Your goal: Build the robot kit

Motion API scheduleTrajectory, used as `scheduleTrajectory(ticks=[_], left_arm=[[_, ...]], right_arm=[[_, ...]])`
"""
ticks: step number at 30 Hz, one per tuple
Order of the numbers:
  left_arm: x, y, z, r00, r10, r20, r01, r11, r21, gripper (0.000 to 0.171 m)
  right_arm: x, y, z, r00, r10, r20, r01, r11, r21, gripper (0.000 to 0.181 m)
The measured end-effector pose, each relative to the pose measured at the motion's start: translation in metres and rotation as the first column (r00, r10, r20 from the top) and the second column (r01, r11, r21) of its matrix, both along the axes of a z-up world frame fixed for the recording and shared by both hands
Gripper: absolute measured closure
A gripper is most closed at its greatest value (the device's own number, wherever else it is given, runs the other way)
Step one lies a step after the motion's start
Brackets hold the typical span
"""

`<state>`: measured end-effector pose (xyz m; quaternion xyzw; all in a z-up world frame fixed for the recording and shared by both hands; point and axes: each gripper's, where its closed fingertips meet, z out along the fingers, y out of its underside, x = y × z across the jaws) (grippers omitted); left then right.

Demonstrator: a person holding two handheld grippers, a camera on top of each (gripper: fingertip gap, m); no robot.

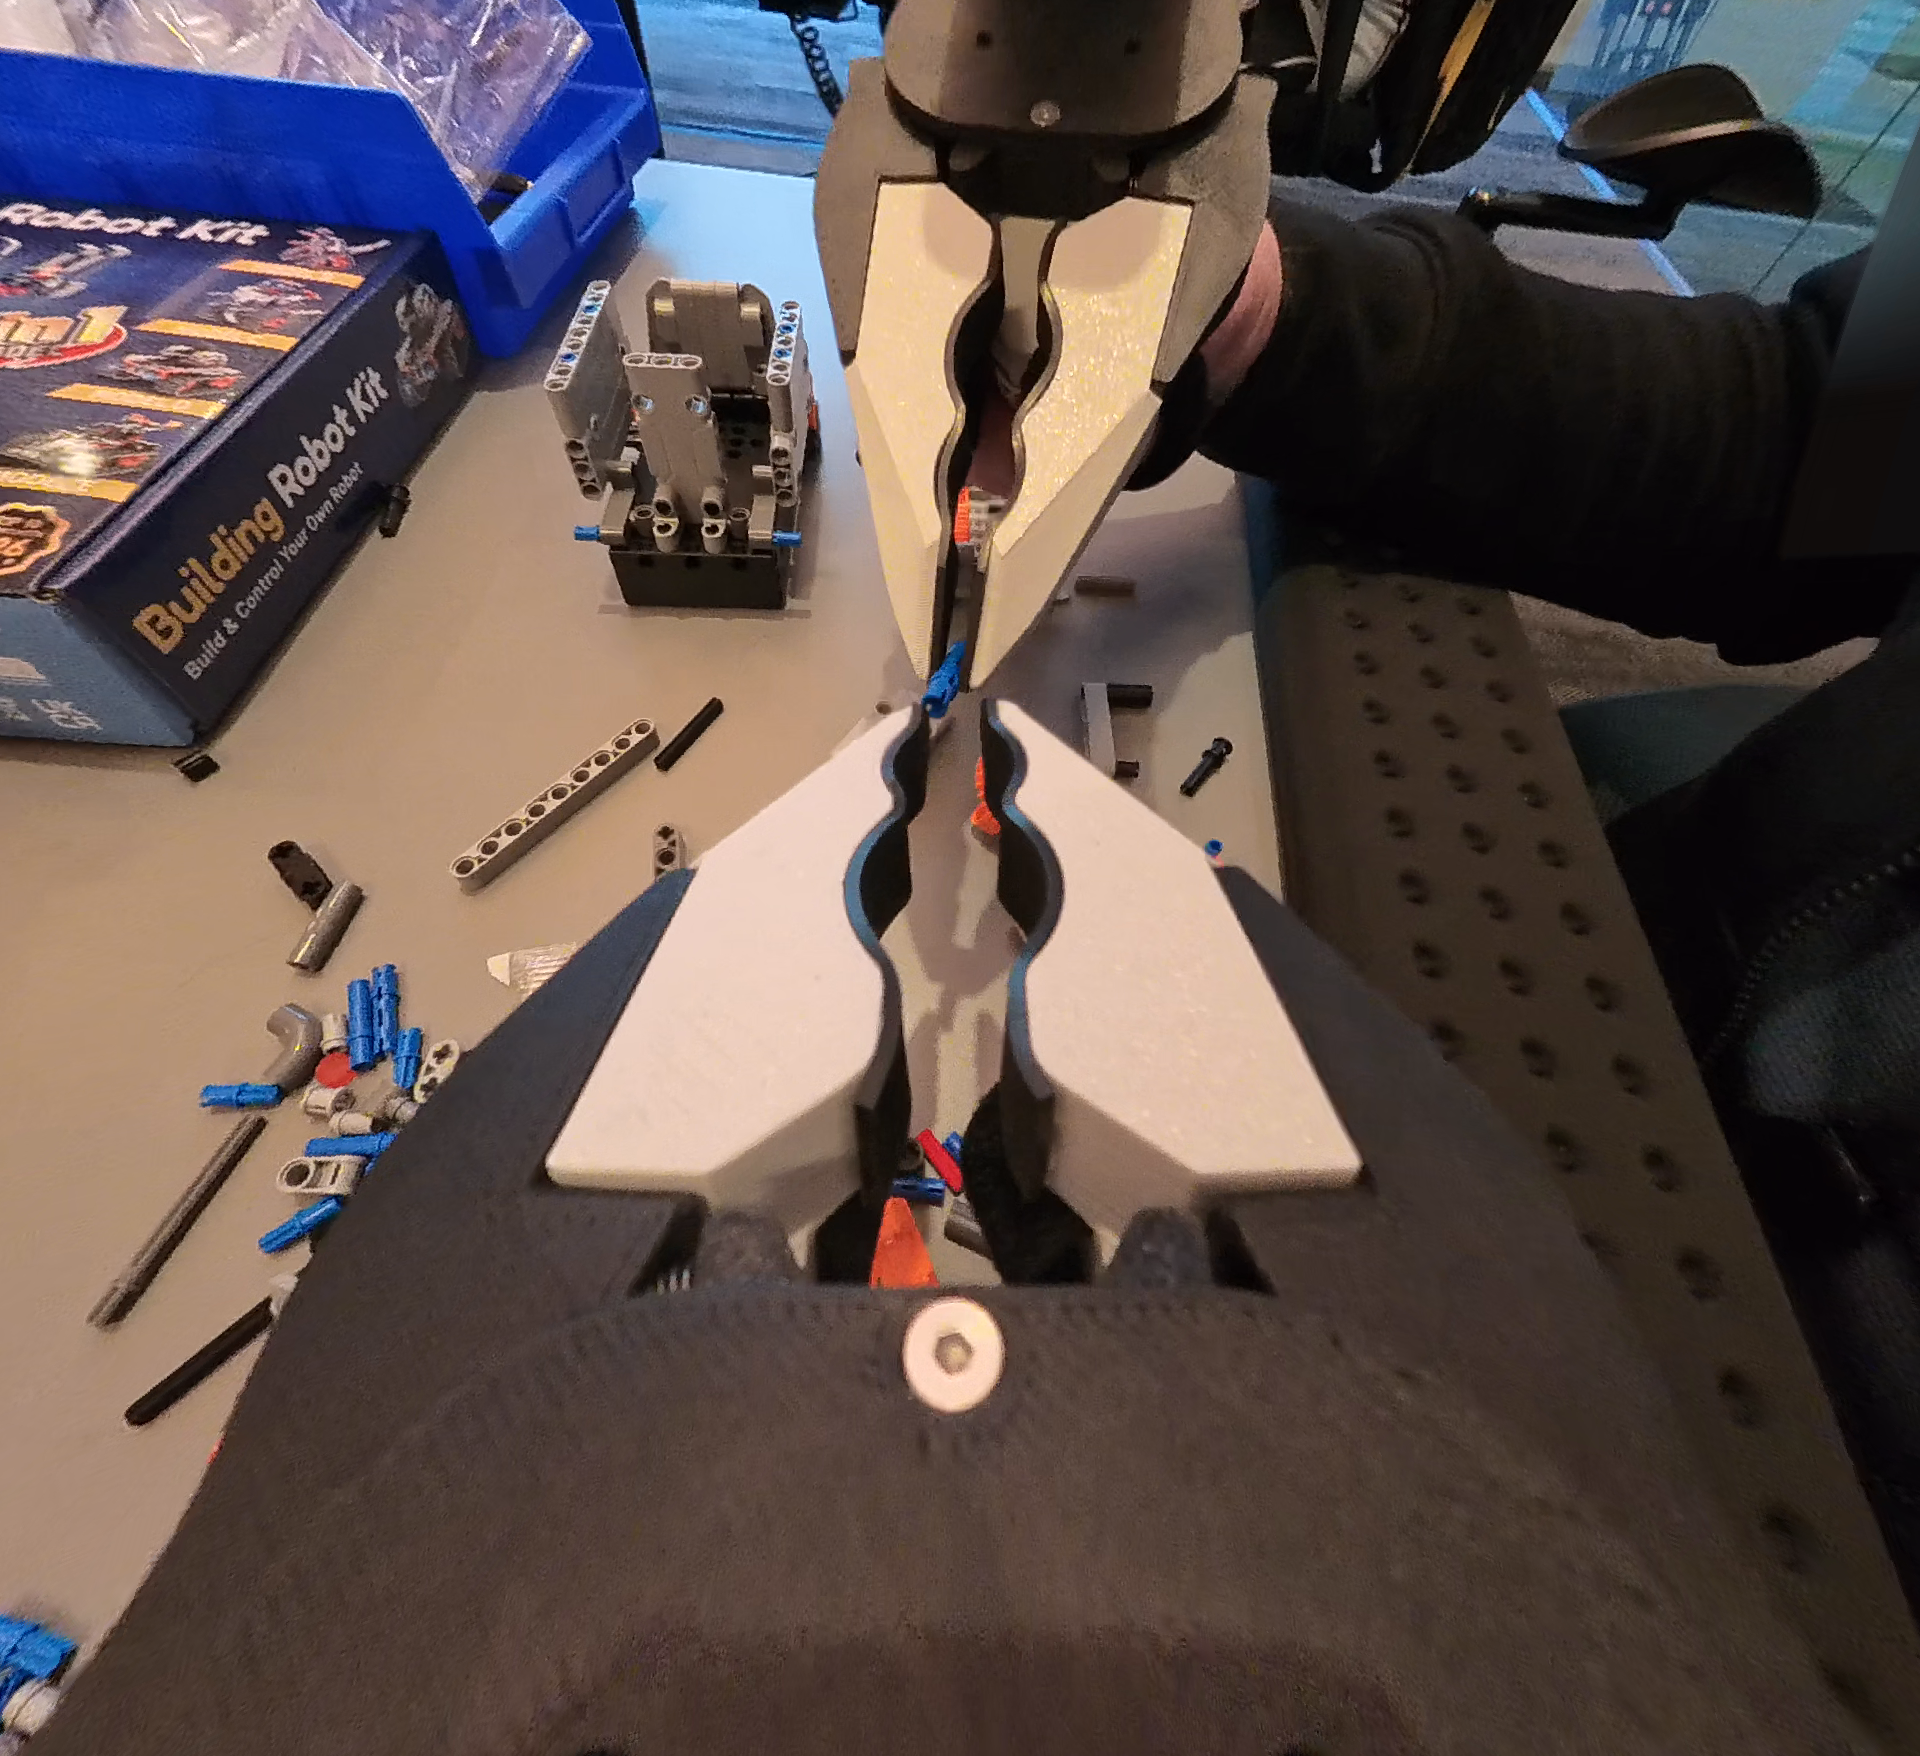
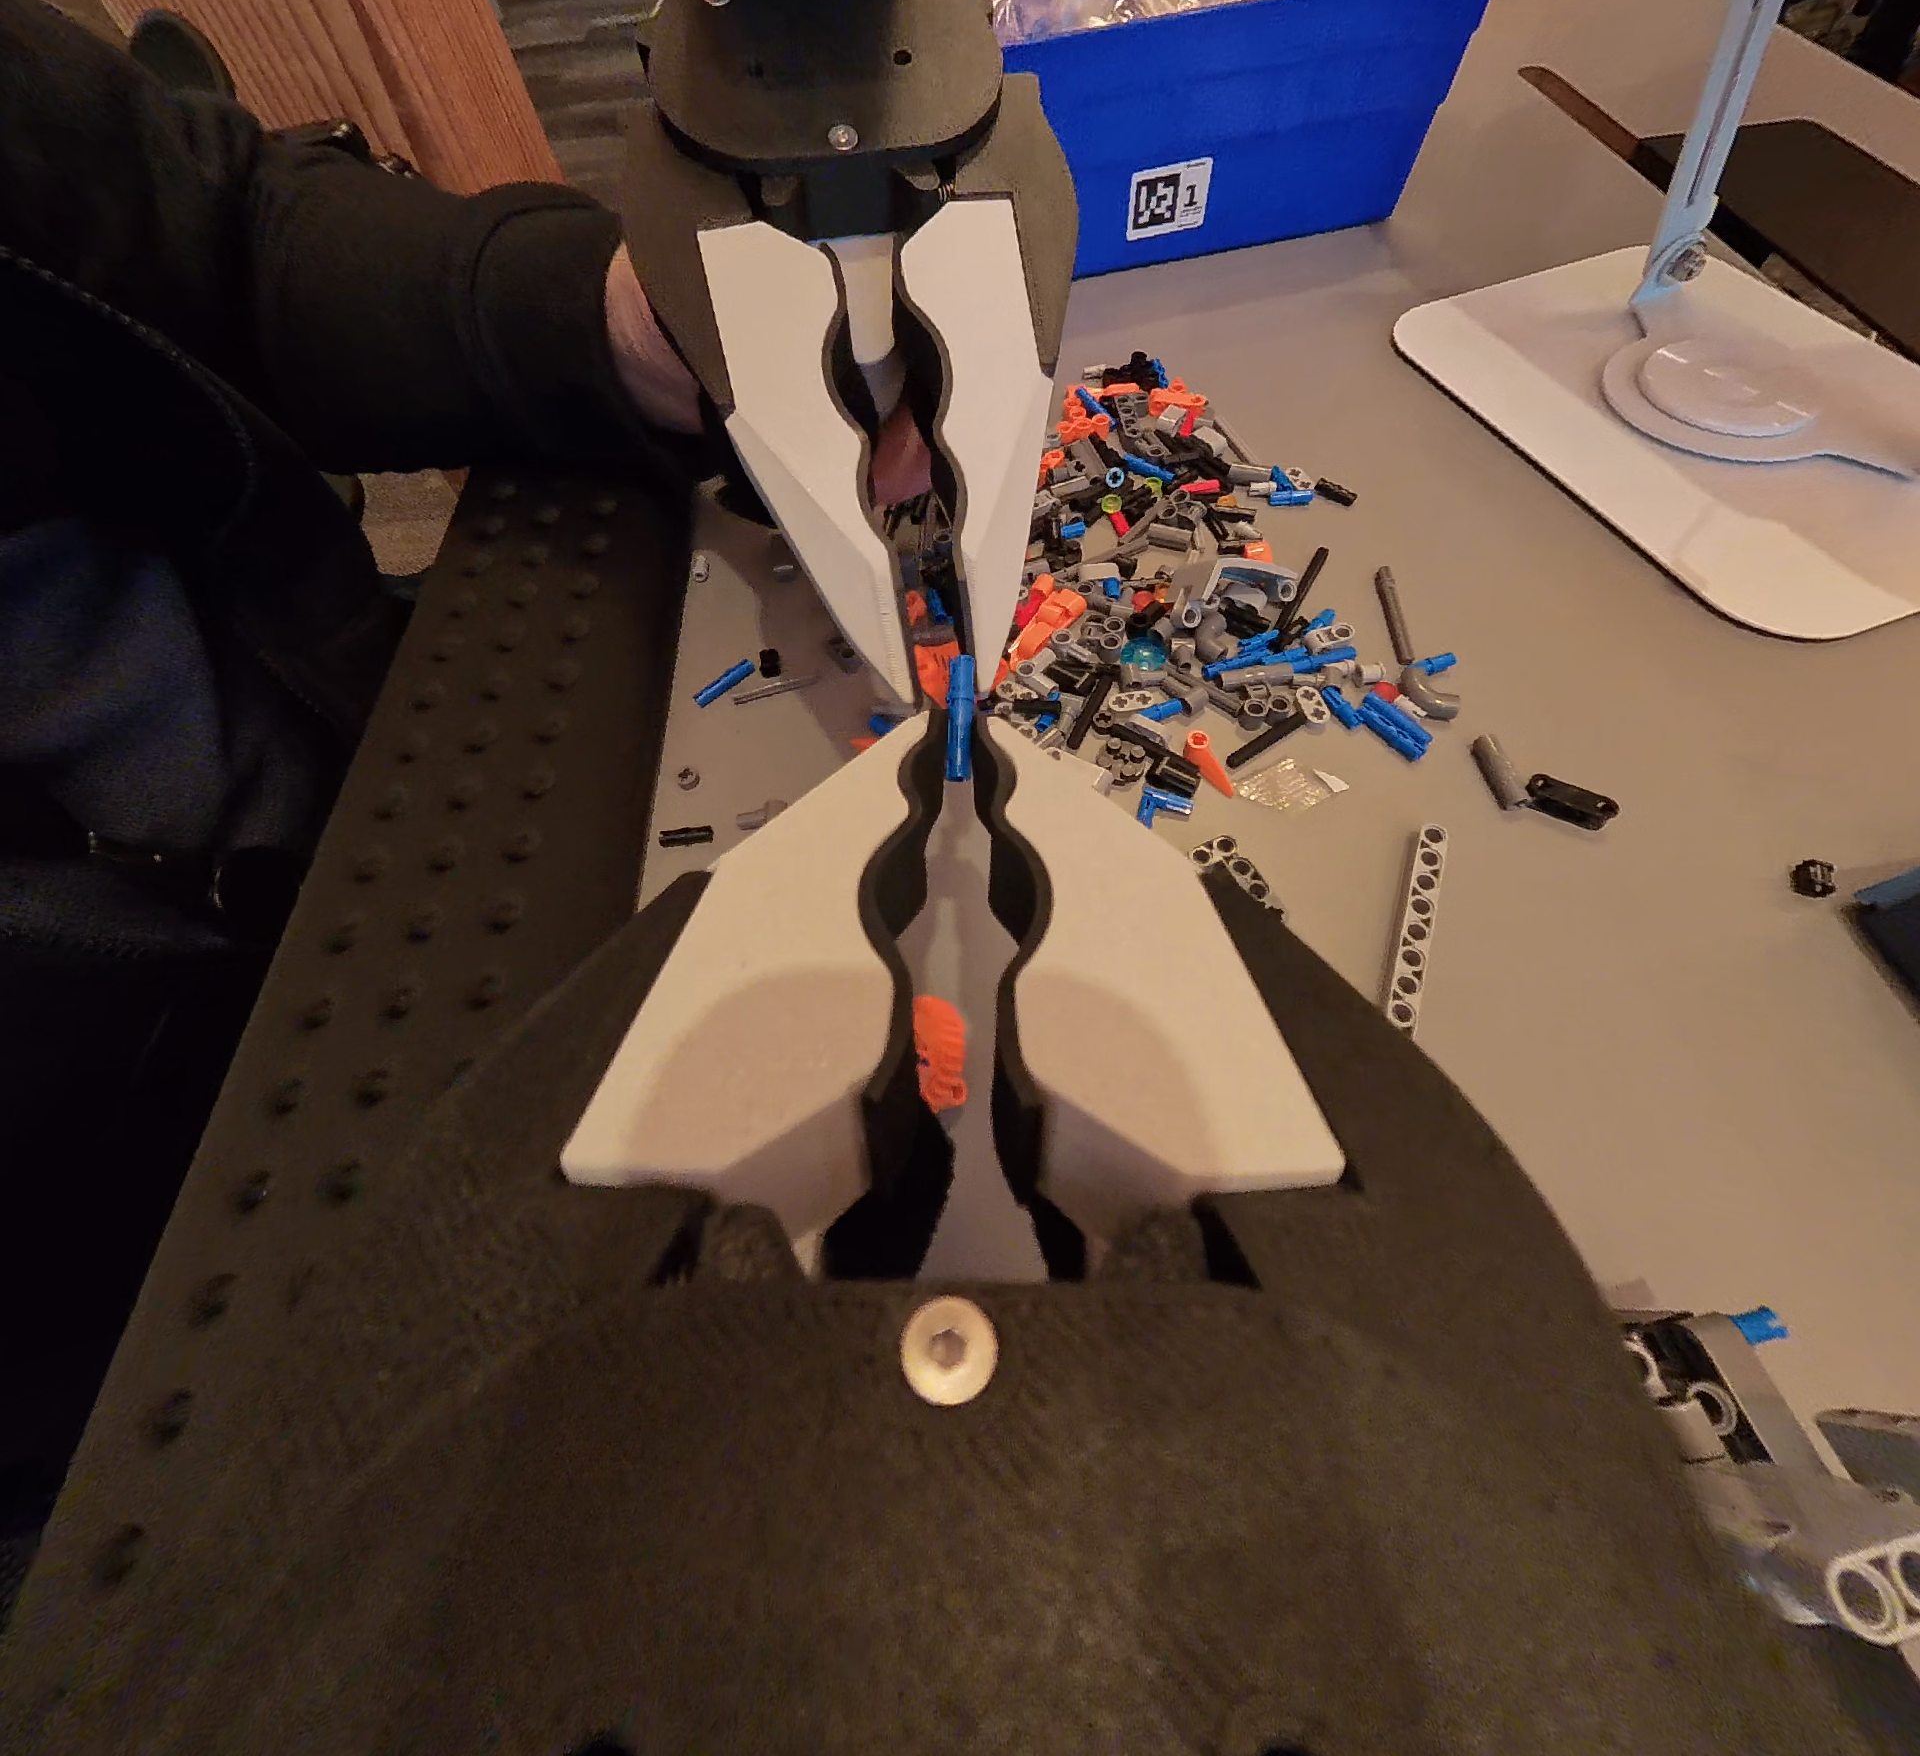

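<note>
Left wrist view: we're holding our left hand-held gripper [image 1: 951, 714] tip to tip with the right hand-held gripper [image 1: 948, 662] above the grey counter [image 1: 436, 667]. The right one's jaws are nearly closed and are pinching a blue connector pin [image 1: 943, 680] at its tips. Our left jaws are sitting slightly parted, and we can't tell whether they're touching the pin.

Right wrist view is showing the same blue connector pin [image 2: 958, 714] running between the right hand-held gripper [image 2: 958, 730] and the left hand-held gripper [image 2: 940, 683]; its lower end is lying between the right fingertips.

Around us: a grey half-built brick model [image 1: 691, 444] is standing beyond the grippers, a kit box [image 1: 208, 459] and blue bin [image 1: 343, 148] are sitting to its left, a grey holed beam [image 1: 556, 802] is lying near the left gripper, and a loose parts pile [image 2: 1195, 605] is spreading beside the left gripper.
</note>
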<state>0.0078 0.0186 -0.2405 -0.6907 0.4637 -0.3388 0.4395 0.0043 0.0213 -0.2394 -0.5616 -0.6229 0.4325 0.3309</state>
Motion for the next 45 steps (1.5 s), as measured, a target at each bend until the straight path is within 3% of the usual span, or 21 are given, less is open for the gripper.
scheduleTrajectory(ticks=[3,29,45], left_arm=[[-0.001,0.001,0.001,1.0,0.009,-0.004,-0.009,1.0,0.015,0.17],[0.0,-0.004,0.023,0.987,-0.028,0.161,0.035,0.998,-0.042,0.171],[-0.002,-0.004,0.028,0.979,-0.031,0.201,0.042,0.998,-0.054,0.171]], right_arm=[[0.0,-0.001,0.002,1.0,0.005,-0.012,-0.005,1.0,0.0,0.179],[0.0,-0.004,0.03,0.987,0.0,-0.162,-0.005,0.999,-0.033,0.177],[-0.001,-0.003,0.029,0.988,-0.004,-0.154,-0.001,0.999,-0.036,0.175]])
